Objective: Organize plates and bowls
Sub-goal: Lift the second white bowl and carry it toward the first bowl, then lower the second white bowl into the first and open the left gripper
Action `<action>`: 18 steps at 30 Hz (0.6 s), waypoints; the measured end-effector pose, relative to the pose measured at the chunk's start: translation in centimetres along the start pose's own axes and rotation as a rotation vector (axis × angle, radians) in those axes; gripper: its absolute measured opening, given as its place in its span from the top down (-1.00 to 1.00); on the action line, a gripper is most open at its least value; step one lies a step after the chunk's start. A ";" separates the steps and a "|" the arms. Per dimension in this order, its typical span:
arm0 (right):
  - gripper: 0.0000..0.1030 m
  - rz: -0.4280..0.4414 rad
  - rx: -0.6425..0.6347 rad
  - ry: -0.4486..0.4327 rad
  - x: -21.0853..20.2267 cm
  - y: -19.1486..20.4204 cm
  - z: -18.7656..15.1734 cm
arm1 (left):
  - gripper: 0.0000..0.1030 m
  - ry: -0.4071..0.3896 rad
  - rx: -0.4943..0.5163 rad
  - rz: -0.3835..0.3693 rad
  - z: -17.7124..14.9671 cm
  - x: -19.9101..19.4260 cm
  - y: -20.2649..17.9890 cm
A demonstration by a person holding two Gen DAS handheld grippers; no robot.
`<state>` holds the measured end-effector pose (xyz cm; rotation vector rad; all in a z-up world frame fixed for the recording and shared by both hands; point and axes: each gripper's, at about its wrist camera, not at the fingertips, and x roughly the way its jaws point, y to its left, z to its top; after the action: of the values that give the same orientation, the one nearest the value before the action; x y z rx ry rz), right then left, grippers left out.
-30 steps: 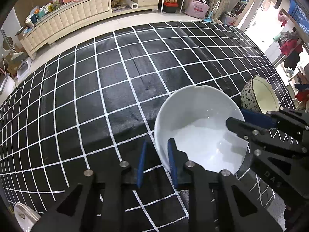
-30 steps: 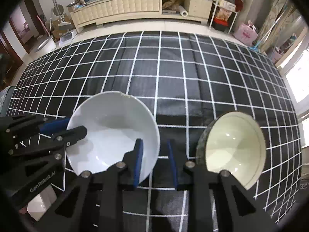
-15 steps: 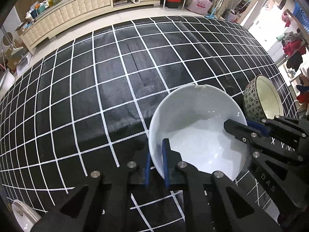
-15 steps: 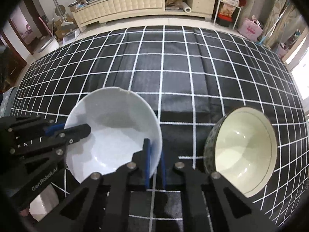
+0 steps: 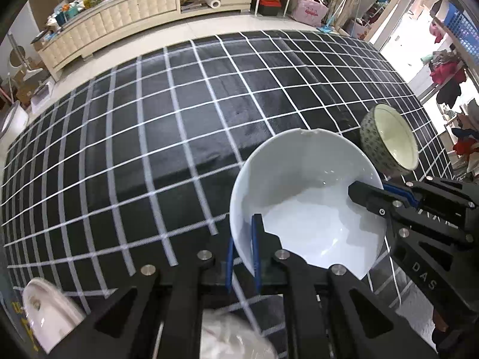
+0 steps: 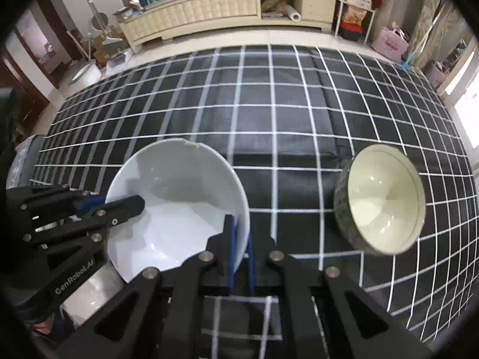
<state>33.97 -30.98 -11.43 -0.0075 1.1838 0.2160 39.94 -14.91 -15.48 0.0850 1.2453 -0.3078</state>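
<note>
A large white bowl (image 5: 302,197) with a chipped far rim is held between both grippers over the black grid cloth; it also shows in the right wrist view (image 6: 176,197). My left gripper (image 5: 242,254) is shut on its near left rim. My right gripper (image 6: 239,254) is shut on its right rim and also shows in the left wrist view (image 5: 374,194). A speckled dark bowl with a cream inside (image 6: 383,200) rests tilted on the cloth to the right, also in the left wrist view (image 5: 389,140).
White dishes lie under the grippers at the near edge (image 5: 45,311) (image 5: 233,338) (image 6: 86,299). The black grid cloth (image 6: 269,119) stretches far ahead. A long cream cabinet (image 6: 209,9) and clutter stand beyond it.
Both grippers closed onto the white bowl's rim from opposite sides. The bowl now appears lifted slightly and sits further right in the left wrist view.
</note>
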 end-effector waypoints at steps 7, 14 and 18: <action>0.81 0.034 -0.068 -0.038 -4.1 5.2 -1.5 | 0.82 -0.036 -0.042 0.043 -4.0 -6.0 2.6; 0.81 0.067 -0.144 -0.023 -4.7 8.7 -3.7 | 0.81 -0.032 -0.097 0.083 -8.6 -8.4 4.9; 0.81 0.061 -0.179 0.006 -4.0 10.2 -5.0 | 0.81 -0.010 -0.139 0.065 -10.9 -7.9 6.3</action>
<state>26.19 -22.21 -8.60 -0.1285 1.1681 0.3752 29.39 -4.93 -12.23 0.0047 1.2475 -0.1650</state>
